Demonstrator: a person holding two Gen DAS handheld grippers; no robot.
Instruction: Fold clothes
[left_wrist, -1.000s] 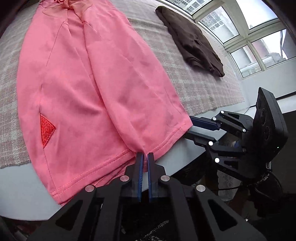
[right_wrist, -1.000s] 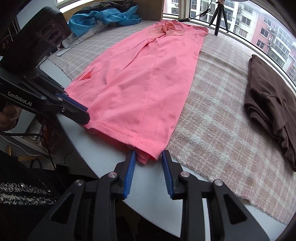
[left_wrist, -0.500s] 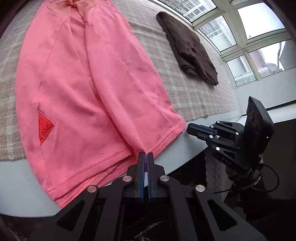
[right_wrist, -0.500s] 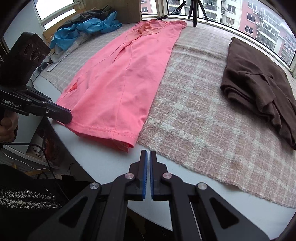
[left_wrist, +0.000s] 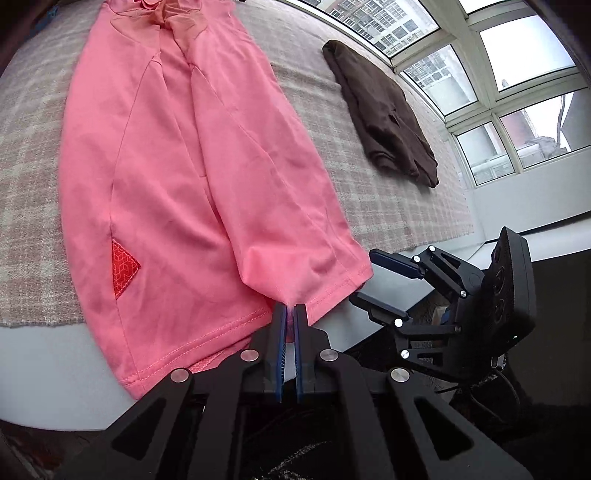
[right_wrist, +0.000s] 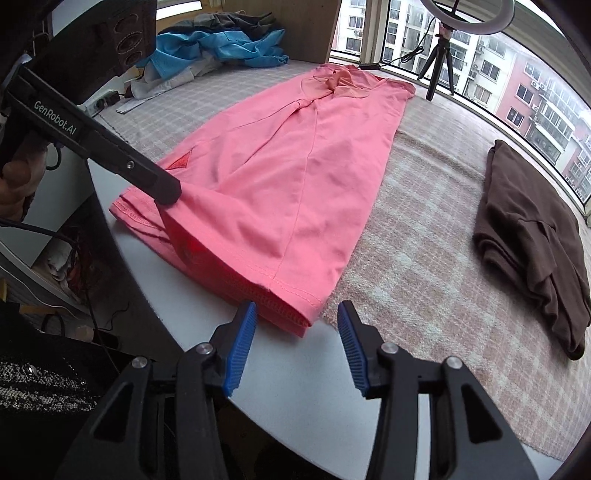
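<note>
Left gripper (left_wrist: 290, 314) pinching pink shirt (left_wrist: 207, 177) hem, jaws barely easing. Right gripper (right_wrist: 295, 321) just reopened, astride hem corner, pads clear.

The left tool (left_wrist: 290, 314) pinches the pink shirt's (left_wrist: 192, 177) hem; the right tool (left_wrist: 384, 280), jaws apart, sits just beside it, seemingly clear.

Checked blanket (right_wrist: 424, 236) over a white table (right_wrist: 306, 373), black tripod (right_wrist: 439, 62) by the windows (left_wrist: 517, 85)
</note>
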